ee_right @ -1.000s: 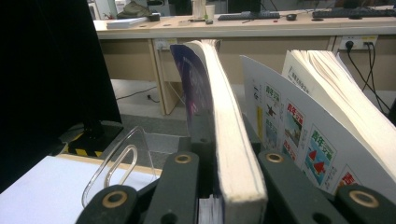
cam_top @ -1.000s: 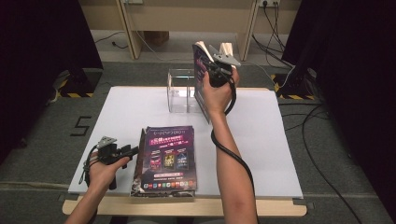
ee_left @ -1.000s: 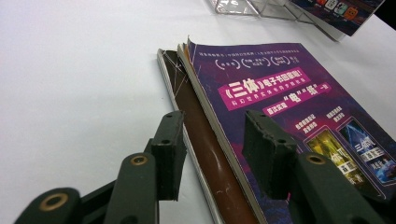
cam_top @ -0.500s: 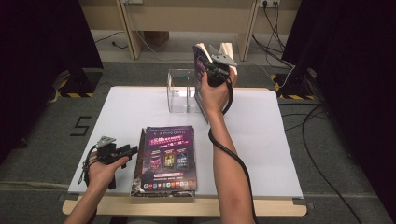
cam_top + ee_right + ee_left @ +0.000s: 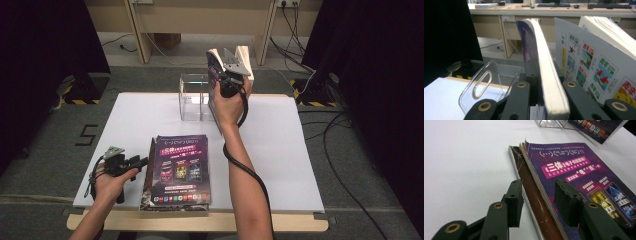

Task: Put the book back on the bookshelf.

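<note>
My right gripper point(image 5: 227, 82) is raised at the back of the table, shut on a thick purple-covered magazine point(image 5: 214, 75) that stands nearly upright. In the right gripper view the jaws sit on either side of this magazine point(image 5: 541, 62). Its lower end reaches down beside the right part of a clear acrylic holder point(image 5: 192, 95); I cannot tell whether it is inside. A second magazine with a white printed cover point(image 5: 594, 62) stands just to the right. My left gripper point(image 5: 137, 162) rests open at the left edge of a flat stack of magazines point(image 5: 180, 167), its fingers point(image 5: 514, 200) astride the stack's spine.
The white table top point(image 5: 300, 165) has free room right of the stack. The clear holder point(image 5: 481, 85) has a handle slot in its wall. Cables lie on the floor beyond the table, and dark curtains stand at both sides.
The right hand with the purple magazine has shifted only slightly. The left hand and the flat stack have not moved.
</note>
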Demonstrator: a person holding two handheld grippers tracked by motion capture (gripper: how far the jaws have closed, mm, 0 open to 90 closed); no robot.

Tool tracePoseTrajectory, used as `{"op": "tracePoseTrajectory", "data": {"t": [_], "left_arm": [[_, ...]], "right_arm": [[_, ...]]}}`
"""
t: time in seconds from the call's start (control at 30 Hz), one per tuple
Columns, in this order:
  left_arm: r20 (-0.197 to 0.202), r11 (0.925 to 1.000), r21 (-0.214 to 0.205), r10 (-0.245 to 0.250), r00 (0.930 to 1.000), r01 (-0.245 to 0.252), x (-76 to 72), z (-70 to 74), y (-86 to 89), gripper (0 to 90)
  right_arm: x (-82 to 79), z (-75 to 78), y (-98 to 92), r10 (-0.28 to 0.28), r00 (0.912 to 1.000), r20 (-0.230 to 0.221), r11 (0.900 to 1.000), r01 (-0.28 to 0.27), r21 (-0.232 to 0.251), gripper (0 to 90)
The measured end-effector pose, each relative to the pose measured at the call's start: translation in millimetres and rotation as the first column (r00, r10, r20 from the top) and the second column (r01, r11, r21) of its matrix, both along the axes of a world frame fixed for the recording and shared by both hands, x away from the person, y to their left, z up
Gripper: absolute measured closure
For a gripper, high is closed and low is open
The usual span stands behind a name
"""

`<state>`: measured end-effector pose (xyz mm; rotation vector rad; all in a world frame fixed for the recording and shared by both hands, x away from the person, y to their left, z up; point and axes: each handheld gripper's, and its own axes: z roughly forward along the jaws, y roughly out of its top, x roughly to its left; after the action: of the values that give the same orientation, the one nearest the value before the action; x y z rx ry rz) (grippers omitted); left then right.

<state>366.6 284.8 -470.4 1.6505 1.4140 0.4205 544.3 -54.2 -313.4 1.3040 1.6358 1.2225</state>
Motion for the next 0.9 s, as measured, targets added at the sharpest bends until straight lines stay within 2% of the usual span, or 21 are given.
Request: {"op": "tracePoseTrajectory", "data": {"t": [0.1,0.13,0.37,0.53,0.9], "left_arm": [[-0.001,1.0000,0.002,-0.001,1.0000,0.001,-0.4,0.1,-0.4,57.5],[-0.002,1.0000,0.002,-0.001,1.0000,0.001,-0.5,0.0,-0.6,57.5],[0.001,0.9999,-0.001,-0.011,0.9999,0.011,-1.0,0.7,-2.4,57.4],[0.001,1.0000,-0.004,-0.008,1.0000,0.008,-0.6,0.6,-1.9,57.4],[0.002,1.0000,-0.007,-0.005,1.0000,0.005,-0.3,1.6,-0.6,57.4]], "right_arm": [[-4.4,0.7,-0.9,0.008,0.9999,-0.013,1.0000,-0.008,0.003,81.0],[-8.9,2.1,-1.4,0.024,0.9990,-0.037,0.9997,-0.023,0.012,80.0],[-14.9,4.7,-5.1,0.059,0.9949,-0.082,0.9979,-0.057,0.030,76.3],[-12.0,3.5,-9.4,0.062,0.9933,-0.098,0.9977,-0.059,0.033,75.5],[-0.6,12.4,-9.9,0.054,0.9900,-0.130,0.9982,-0.050,0.033,72.7]]}}
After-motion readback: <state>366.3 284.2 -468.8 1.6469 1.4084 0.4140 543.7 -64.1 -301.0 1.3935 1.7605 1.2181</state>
